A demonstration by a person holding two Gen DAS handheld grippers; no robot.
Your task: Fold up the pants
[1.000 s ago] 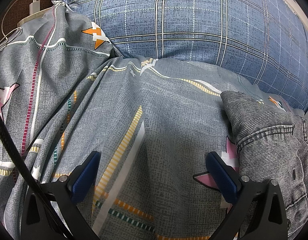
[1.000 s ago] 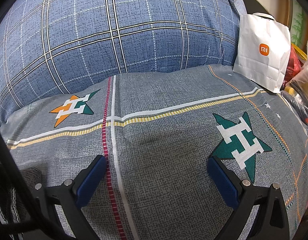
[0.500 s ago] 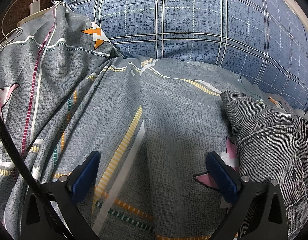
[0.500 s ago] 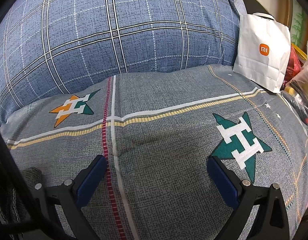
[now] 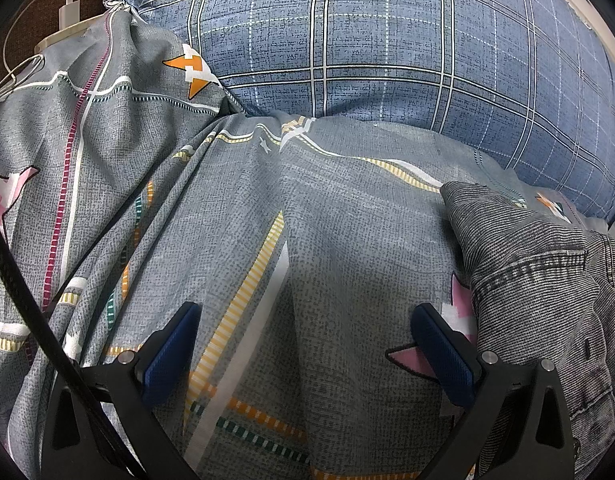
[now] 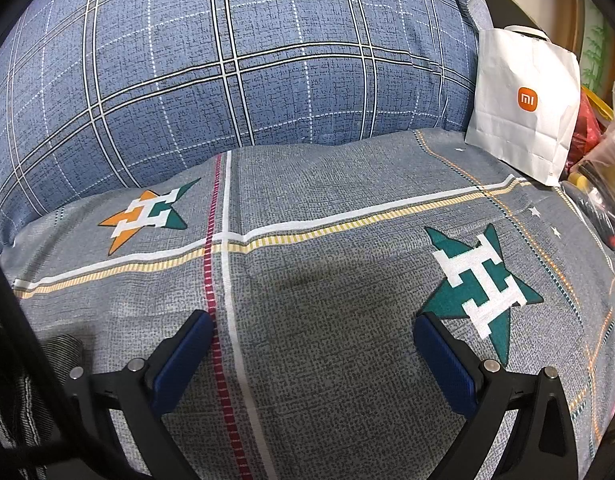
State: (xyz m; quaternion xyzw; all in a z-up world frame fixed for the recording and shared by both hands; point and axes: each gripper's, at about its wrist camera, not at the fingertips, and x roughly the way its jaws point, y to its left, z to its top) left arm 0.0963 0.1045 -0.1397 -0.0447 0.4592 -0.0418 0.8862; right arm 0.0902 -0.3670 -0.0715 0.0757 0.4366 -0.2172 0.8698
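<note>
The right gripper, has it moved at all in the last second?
Barely. The right gripper has only drifted a touch: the white bag and green star sit almost where they did a second ago. Its fingers are wide apart and hold nothing.

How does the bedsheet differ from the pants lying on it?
The bedsheet is lighter grey, printed with stars and coloured stripes; the pants are dark, finely striped denim with stitched seams. The bedsheet spreads across both views; the pants sit bunched at the left view's right edge. Both are wrinkled grey fabric, and neither gripper holds either.
</note>
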